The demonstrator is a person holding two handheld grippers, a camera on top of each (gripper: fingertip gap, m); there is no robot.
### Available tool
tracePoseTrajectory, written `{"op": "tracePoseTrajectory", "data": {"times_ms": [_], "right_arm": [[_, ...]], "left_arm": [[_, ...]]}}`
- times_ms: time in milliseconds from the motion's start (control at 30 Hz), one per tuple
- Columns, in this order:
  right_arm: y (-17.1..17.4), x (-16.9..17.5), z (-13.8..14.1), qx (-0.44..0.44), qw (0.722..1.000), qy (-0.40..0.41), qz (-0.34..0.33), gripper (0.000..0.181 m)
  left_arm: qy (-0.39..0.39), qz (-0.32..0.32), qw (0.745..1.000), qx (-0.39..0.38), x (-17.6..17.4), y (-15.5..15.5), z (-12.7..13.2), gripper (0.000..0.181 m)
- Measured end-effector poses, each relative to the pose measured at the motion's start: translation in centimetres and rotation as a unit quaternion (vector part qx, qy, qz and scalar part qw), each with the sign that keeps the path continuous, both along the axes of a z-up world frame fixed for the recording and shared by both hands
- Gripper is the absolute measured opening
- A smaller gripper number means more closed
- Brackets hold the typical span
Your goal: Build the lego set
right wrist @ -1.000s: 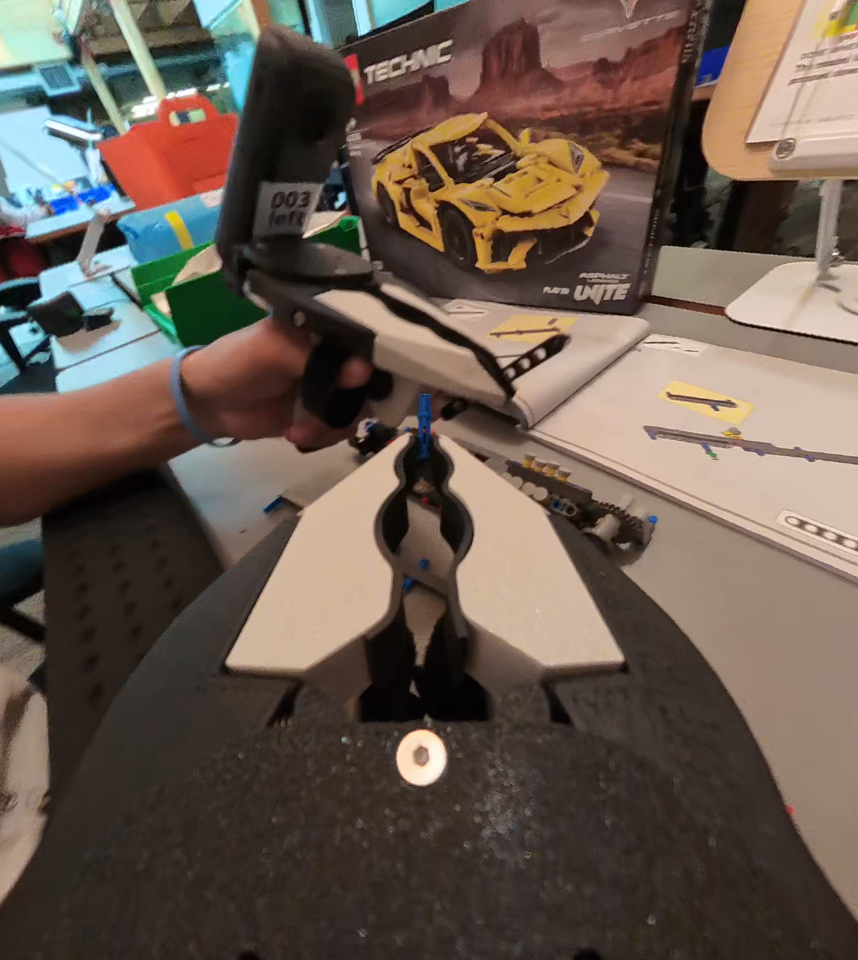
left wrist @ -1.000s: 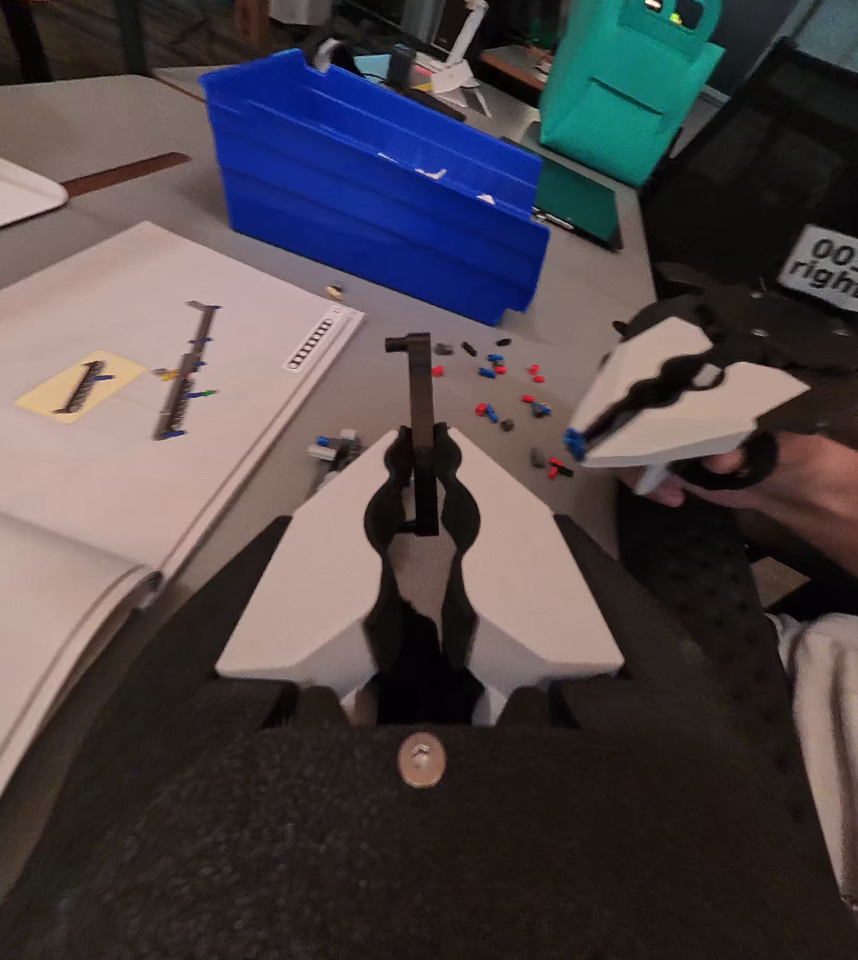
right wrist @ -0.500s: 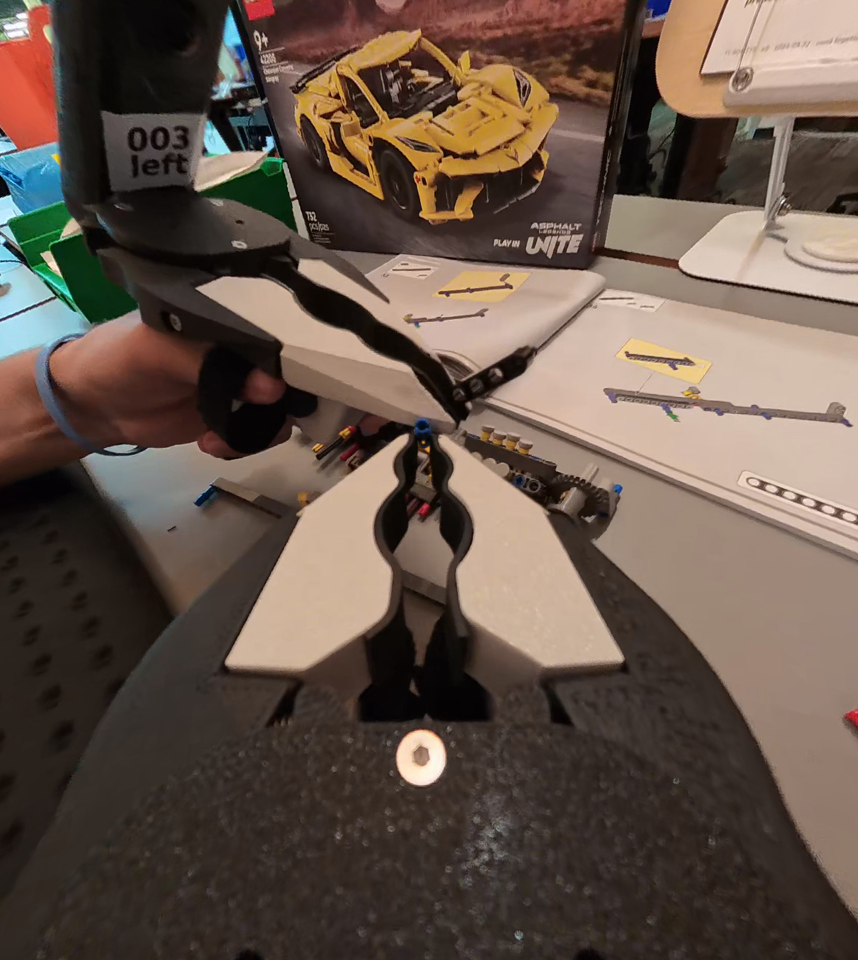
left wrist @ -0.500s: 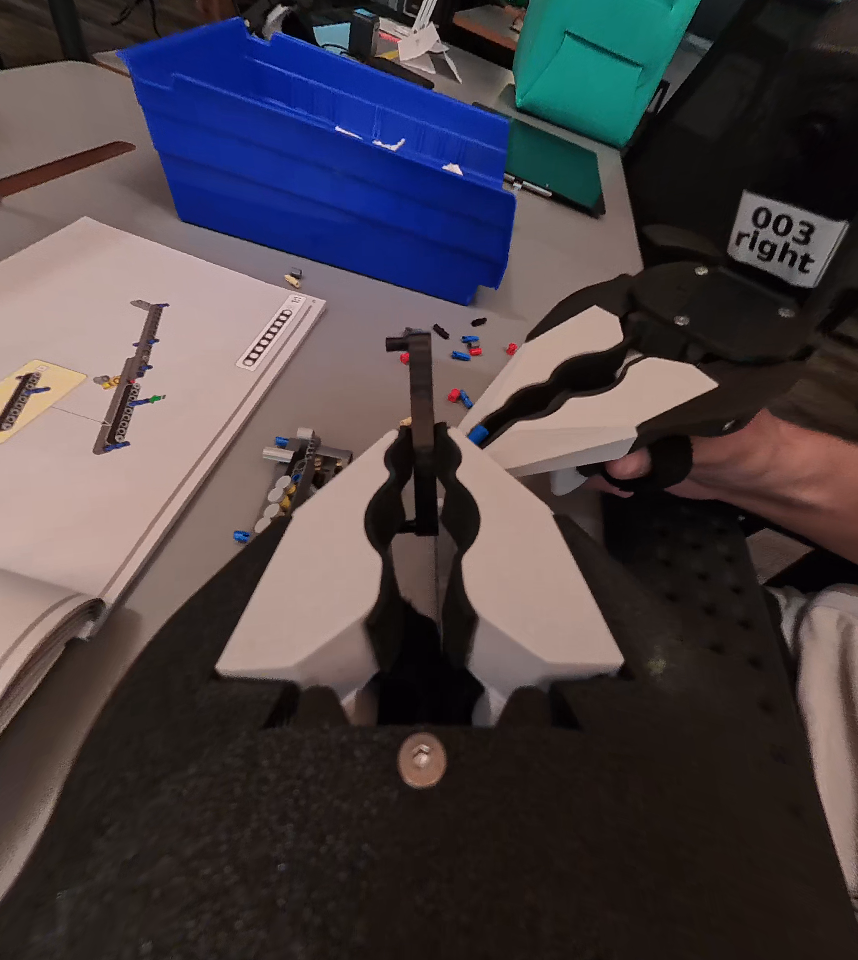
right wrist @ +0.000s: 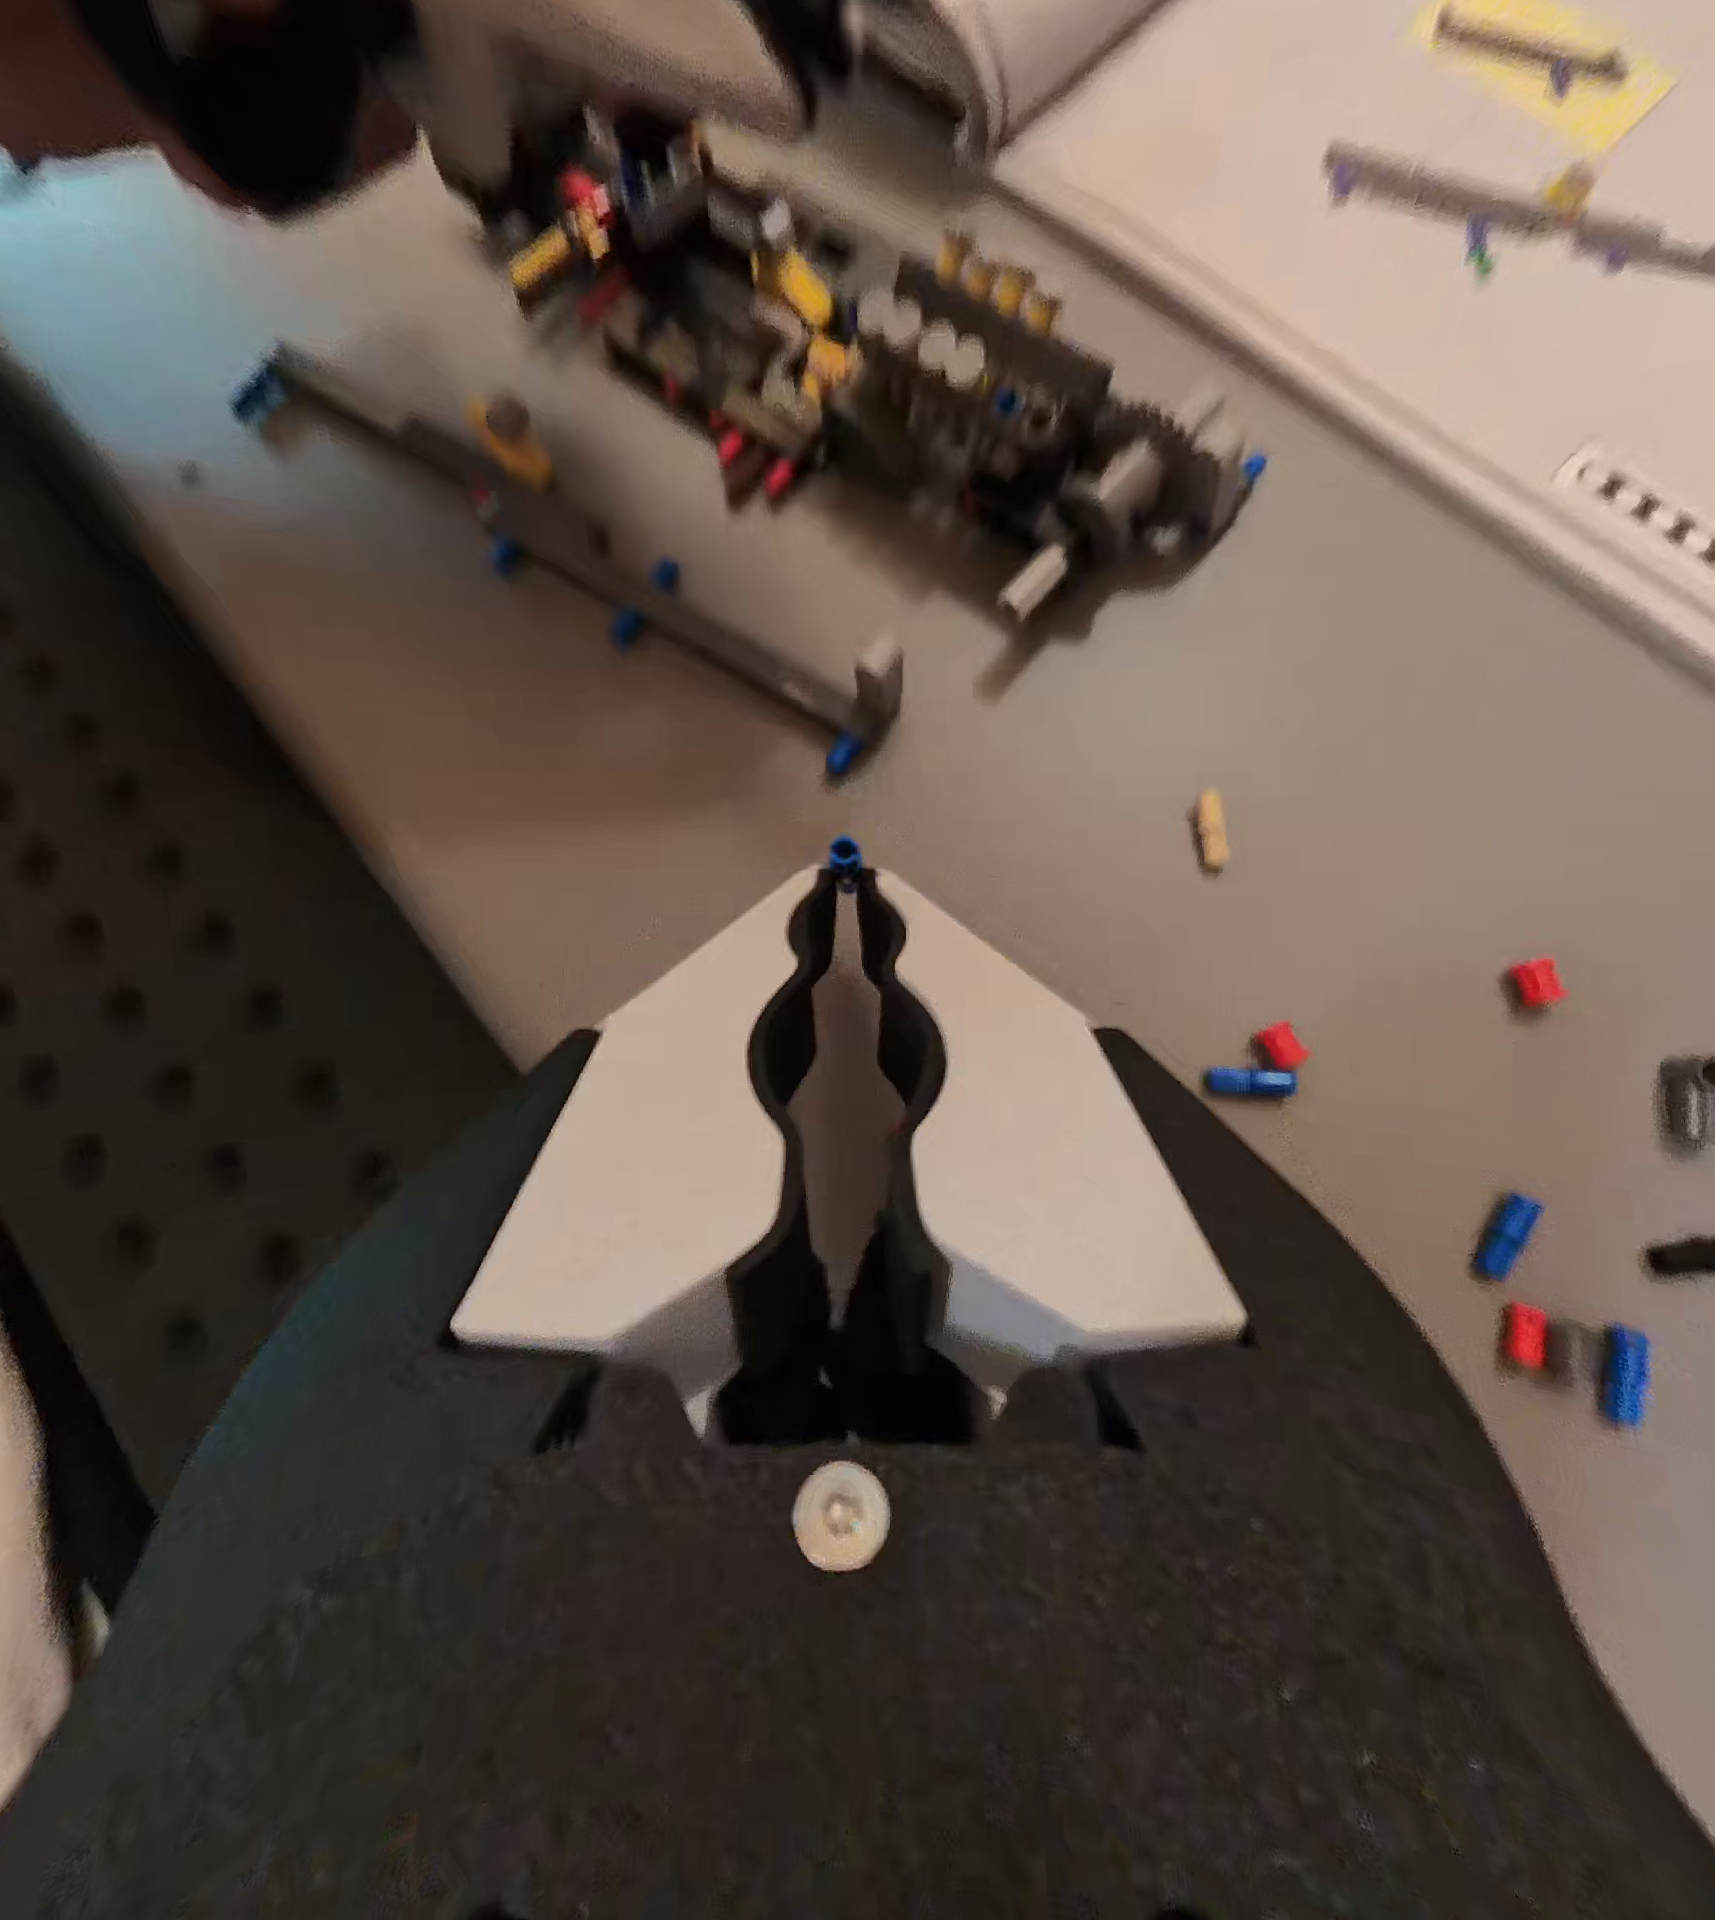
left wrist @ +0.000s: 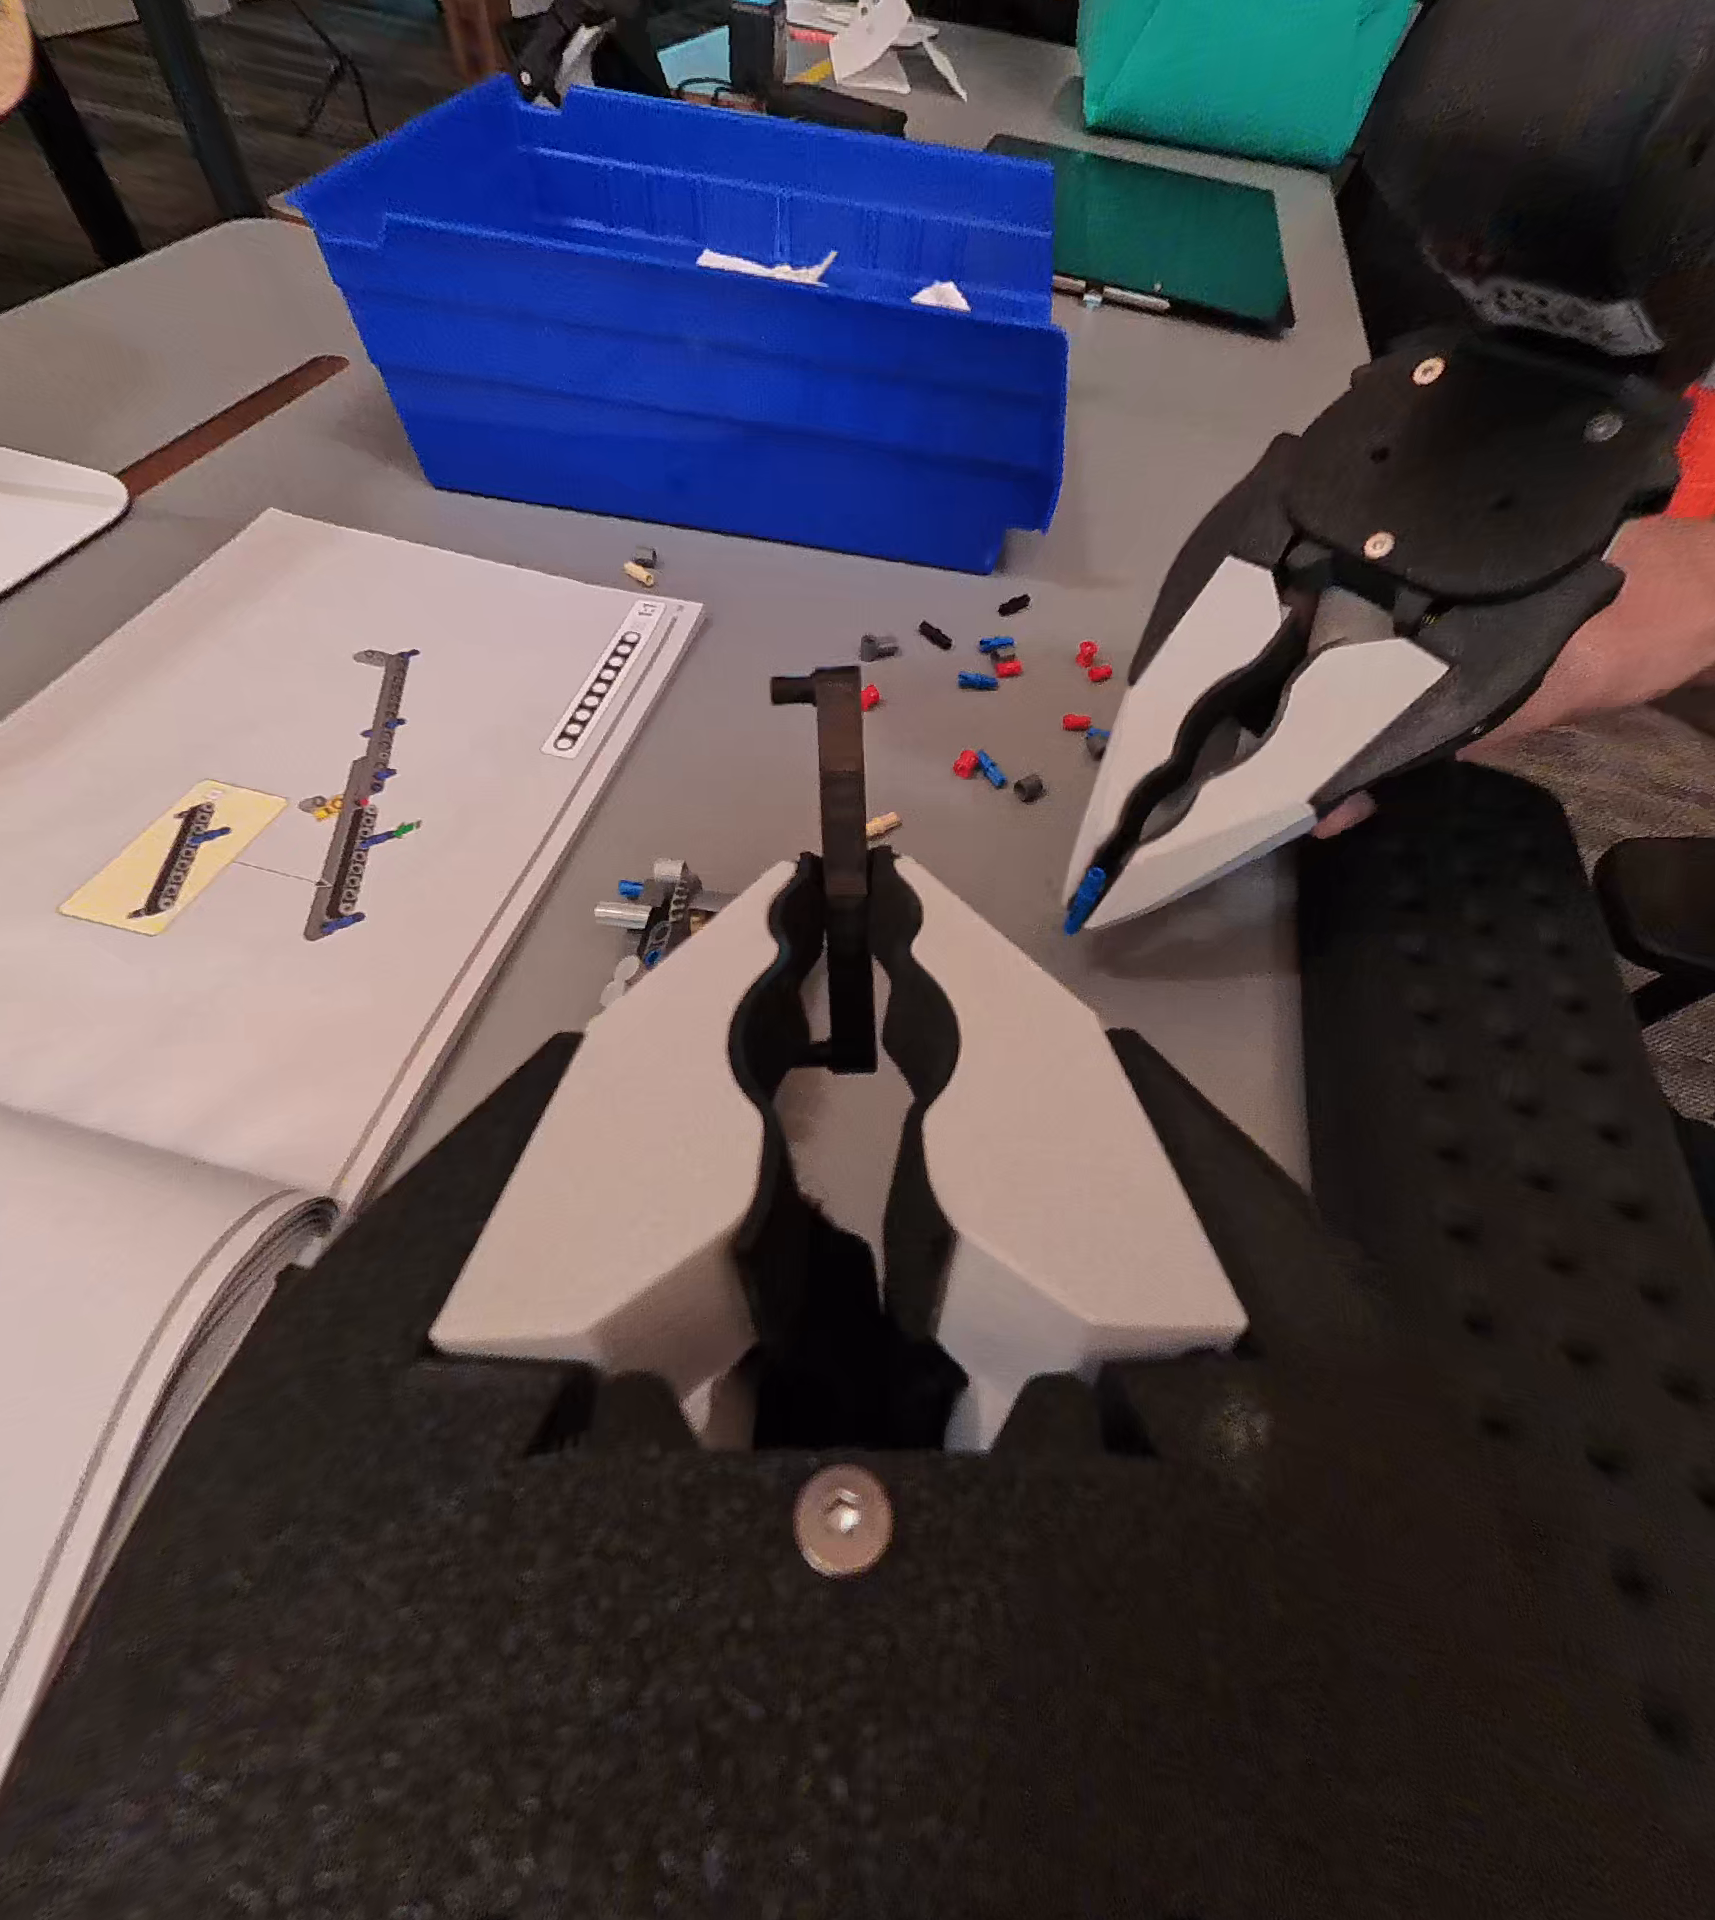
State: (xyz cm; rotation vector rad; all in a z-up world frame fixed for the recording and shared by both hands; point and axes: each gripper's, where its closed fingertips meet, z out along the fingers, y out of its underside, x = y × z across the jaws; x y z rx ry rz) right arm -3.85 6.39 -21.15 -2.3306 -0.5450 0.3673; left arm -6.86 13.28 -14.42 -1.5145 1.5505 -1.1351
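Build is partial: left gripper (left wrist: 840, 883) clamps a black beam (left wrist: 840, 790) upright, right gripper (right wrist: 845, 878) pinches a blue pin (right wrist: 844, 854) not yet inserted, while the half-built chassis (right wrist: 894, 416) and loose pins (right wrist: 1518, 1236) lie on the table (right wrist: 1352, 831).

Two tools, left (left wrist: 845, 883) and right (right wrist: 845, 883); one black beam (left wrist: 840, 790); one blue bin (left wrist: 707, 343); one open instruction booklet (left wrist: 209, 883); one partly built assembly (right wrist: 936, 416); one pin-studded grey beam (right wrist: 624, 603).
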Motion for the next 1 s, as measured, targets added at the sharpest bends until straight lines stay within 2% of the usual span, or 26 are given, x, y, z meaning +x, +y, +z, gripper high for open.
{"op": "tracePoseTrajectory", "data": {"times_ms": [133, 800, 900, 1000], "right_arm": [[-1.7, 0.5, -1.3, -0.042, 0.997, -0.052, 0.036, 0.003], [-2.9, 0.7, -2.4, -0.072, 0.993, -0.072, 0.060, 0.009], [-3.0, 0.9, -2.1, -0.076, 0.987, -0.106, 0.093, 0.015], [-3.2, 0.9, -1.5, -0.070, 0.973, -0.155, 0.159, 0.019]], "left_arm": [[0.010, 0.004, 1.000, 0.014, 0.0, 0.3, -0.5, 0.007], [0.011, 0.002, 1.000, 0.002, -0.2, 0.3, -0.4, 0.007], [0.010, 0.003, 1.000, 0.002, -0.2, 0.3, -0.3, 0.007], [0.012, 0.001, 1.000, 0.003, -0.2, 0.3, -0.4, 0.007]]}}
